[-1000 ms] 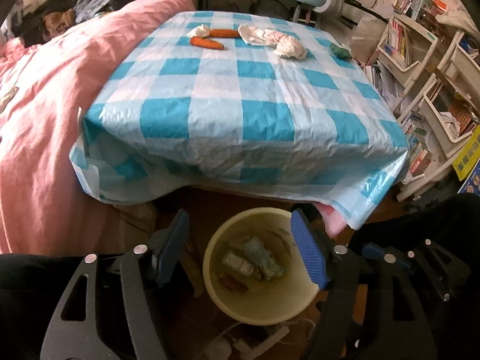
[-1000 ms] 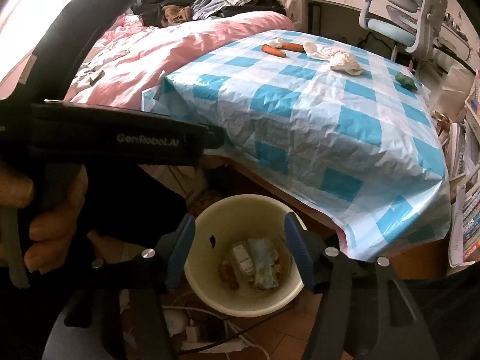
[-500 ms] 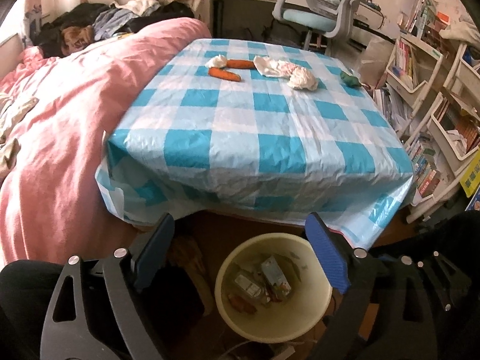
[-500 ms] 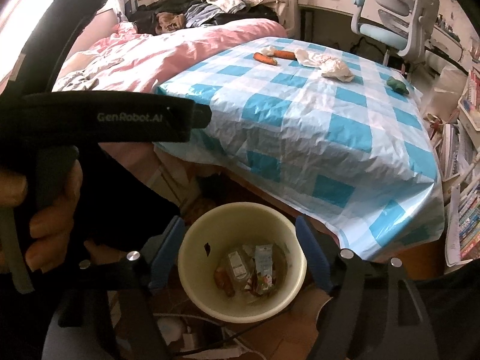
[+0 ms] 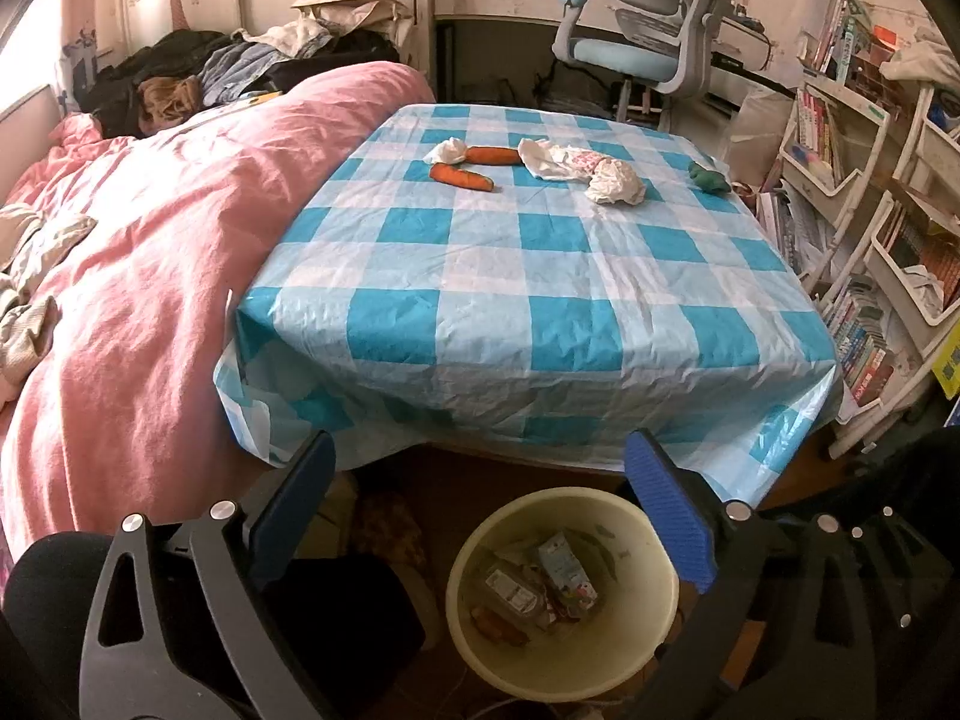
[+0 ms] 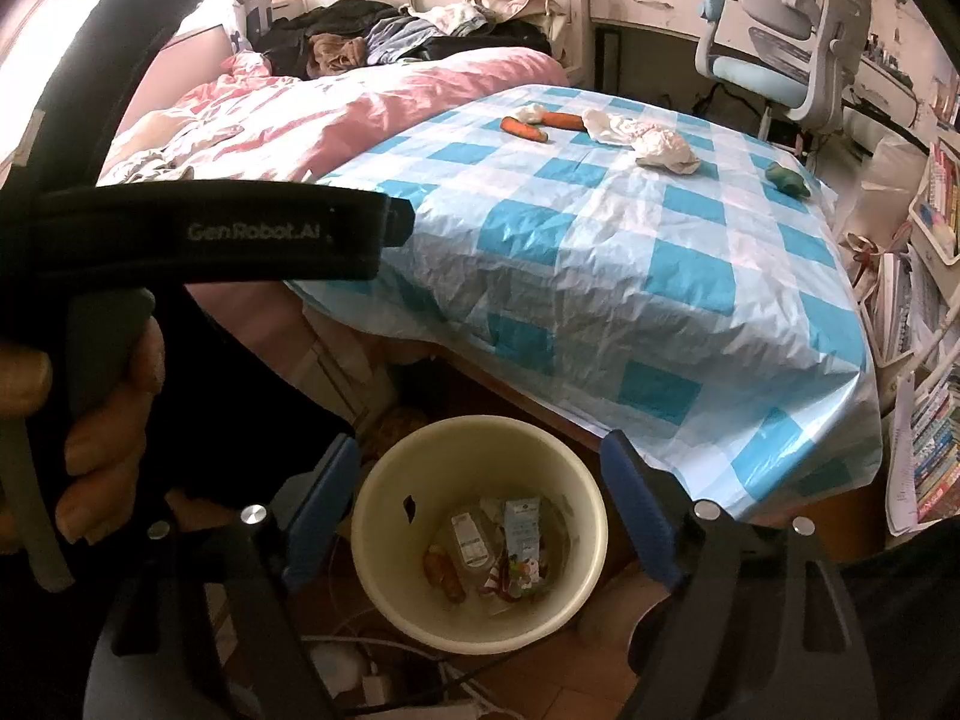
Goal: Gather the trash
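I have both tongs hanging over the cream bin (image 5: 630,654) on the floor by the near edge of the tabletop (image 5: 540,276). The left tongs (image 5: 480,516) stand wide with nothing between their blue pads; their jaws have just been opening. The right tongs (image 6: 480,516) are also spread wide and empty, and have likewise just been opening. From the right wrist view I see the bin (image 6: 390,516) directly below, its bottom holding a clear bottle (image 6: 471,546), a small carton (image 6: 522,531) and a brownish scrap (image 6: 441,573). On the far side of the blue checked cloth lie 2 carrots (image 5: 462,176), one touching a small white wad (image 5: 447,150), and beside them a crumpled white paper (image 5: 615,183) next to a flattened wrapper (image 5: 552,157). A green lump (image 5: 709,176) sits near the cloth's right edge. A pink bed (image 5: 150,252) runs along the left of the tabletop. The hand (image 6: 108,420) gripping the left tool's handle shows in the right wrist view.
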Action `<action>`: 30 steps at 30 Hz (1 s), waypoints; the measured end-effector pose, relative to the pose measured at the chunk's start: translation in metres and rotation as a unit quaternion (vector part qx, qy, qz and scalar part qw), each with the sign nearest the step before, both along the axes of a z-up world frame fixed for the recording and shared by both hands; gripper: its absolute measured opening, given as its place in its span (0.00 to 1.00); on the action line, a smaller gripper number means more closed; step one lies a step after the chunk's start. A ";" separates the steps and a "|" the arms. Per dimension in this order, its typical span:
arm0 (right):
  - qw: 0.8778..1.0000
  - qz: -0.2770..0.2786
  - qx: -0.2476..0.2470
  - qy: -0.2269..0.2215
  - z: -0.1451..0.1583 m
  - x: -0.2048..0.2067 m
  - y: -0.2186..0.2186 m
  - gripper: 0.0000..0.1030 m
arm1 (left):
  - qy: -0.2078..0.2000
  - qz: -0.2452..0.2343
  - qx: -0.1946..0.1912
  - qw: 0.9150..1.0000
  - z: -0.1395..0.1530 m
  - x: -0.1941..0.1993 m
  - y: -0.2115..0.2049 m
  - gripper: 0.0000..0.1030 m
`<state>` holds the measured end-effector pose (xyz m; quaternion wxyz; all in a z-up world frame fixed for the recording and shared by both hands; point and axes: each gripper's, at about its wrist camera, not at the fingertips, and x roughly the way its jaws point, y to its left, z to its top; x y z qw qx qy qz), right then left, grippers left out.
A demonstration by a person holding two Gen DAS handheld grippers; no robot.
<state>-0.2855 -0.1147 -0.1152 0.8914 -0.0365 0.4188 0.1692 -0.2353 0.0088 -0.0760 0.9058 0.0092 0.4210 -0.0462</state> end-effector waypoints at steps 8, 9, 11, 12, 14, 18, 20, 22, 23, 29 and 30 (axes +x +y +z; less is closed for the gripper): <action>1.000 0.001 -0.003 0.005 -0.001 0.003 0.001 0.78 | 0.003 0.008 -0.003 1.000 -0.003 0.007 0.001 0.92; 1.000 0.001 -0.004 0.005 -0.002 0.004 0.002 0.78 | 0.003 0.008 -0.004 1.000 -0.003 0.008 0.000 0.92; 1.000 0.000 -0.002 0.007 -0.002 0.006 0.002 0.79 | 0.004 0.009 -0.005 1.000 -0.003 0.010 0.000 0.92; 1.000 -0.001 0.000 0.007 -0.003 0.007 0.002 0.79 | 0.005 0.010 -0.006 1.000 -0.004 0.011 0.000 0.92; 1.000 -0.002 0.001 0.008 -0.004 0.008 0.002 0.80 | 0.007 0.011 -0.008 1.000 -0.005 0.014 -0.001 0.92; 1.000 0.000 0.002 0.012 -0.007 0.013 0.005 0.80 | 0.012 0.013 -0.013 1.000 -0.006 0.020 -0.001 0.92; 1.000 0.002 0.002 0.014 -0.009 0.015 0.007 0.80 | 0.015 0.017 -0.015 1.000 -0.008 0.023 -0.001 0.92; 1.000 0.004 0.001 0.016 -0.010 0.017 0.008 0.80 | 0.017 0.019 -0.017 1.000 -0.009 0.025 0.000 0.92; 1.000 0.005 0.001 0.016 -0.011 0.019 0.009 0.81 | 0.018 0.020 -0.018 0.999 -0.009 0.026 0.000 0.92; 1.000 0.011 0.000 0.021 -0.015 0.023 0.014 0.81 | 0.019 0.021 -0.018 0.999 -0.009 0.029 -0.001 0.92; 1.000 0.011 -0.001 0.021 -0.015 0.023 0.014 0.81 | 0.019 0.021 -0.018 0.999 -0.009 0.029 -0.001 0.92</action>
